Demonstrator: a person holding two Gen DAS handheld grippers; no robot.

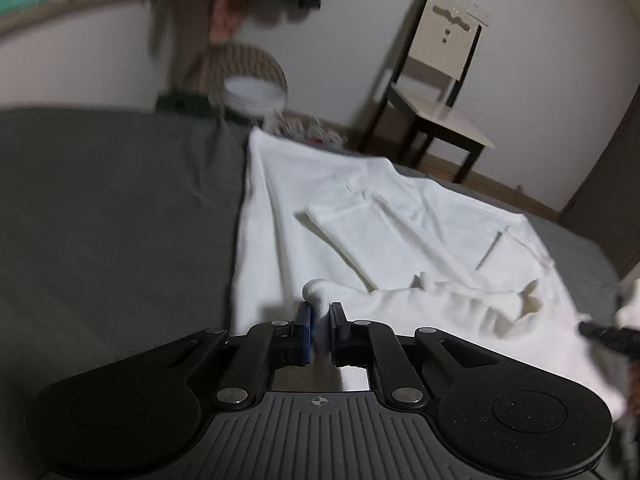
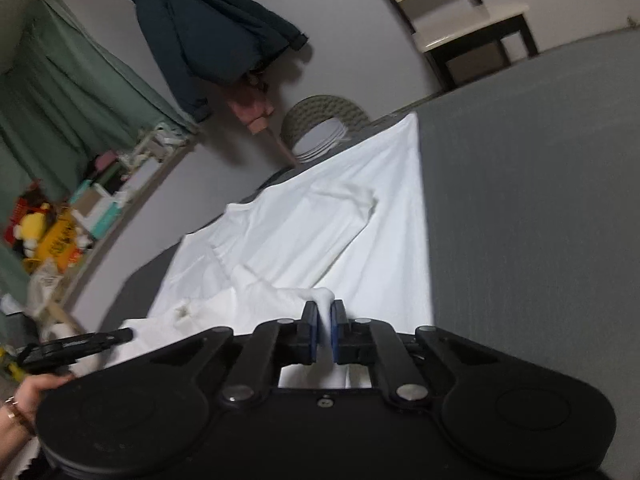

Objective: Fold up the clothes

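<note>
Left gripper (image 1: 319, 322): both blue-padded fingers are drawn in close, pinching a bunched fold of the white garment (image 1: 360, 216); a small knob of cloth stands up just above the pads.
Left gripper pose: it points forward along the bed, low over the near edge of the cloth; in the right wrist view it shows at the lower left as a dark bar (image 2: 76, 346) lying across the cloth's near corner.
Left hand (image 2: 28, 394): wrapped round the gripper's handle at the left border of the right wrist view, with a strap on the wrist.
Right gripper (image 2: 325, 322): fingers nearly together, clamped on a raised ridge of the same white garment (image 2: 332, 220).
Right gripper pose: rolled to one side, so the room tilts in its view; its dark tip (image 1: 608, 334) enters the left wrist view at the right edge, on the cloth.
Garment: spread on the grey bed cover (image 1: 112, 208), reaching to the far edge, with a sleeve folded in across the middle and the near edge gathered between the two grippers.
Grey bed cover: bare on either side of the cloth (image 2: 528, 220).
Behind the bed: a chair (image 1: 444, 80) by the wall, a woven basket (image 1: 244, 76) and a dark jacket (image 2: 208, 36) hanging on the wall.
</note>
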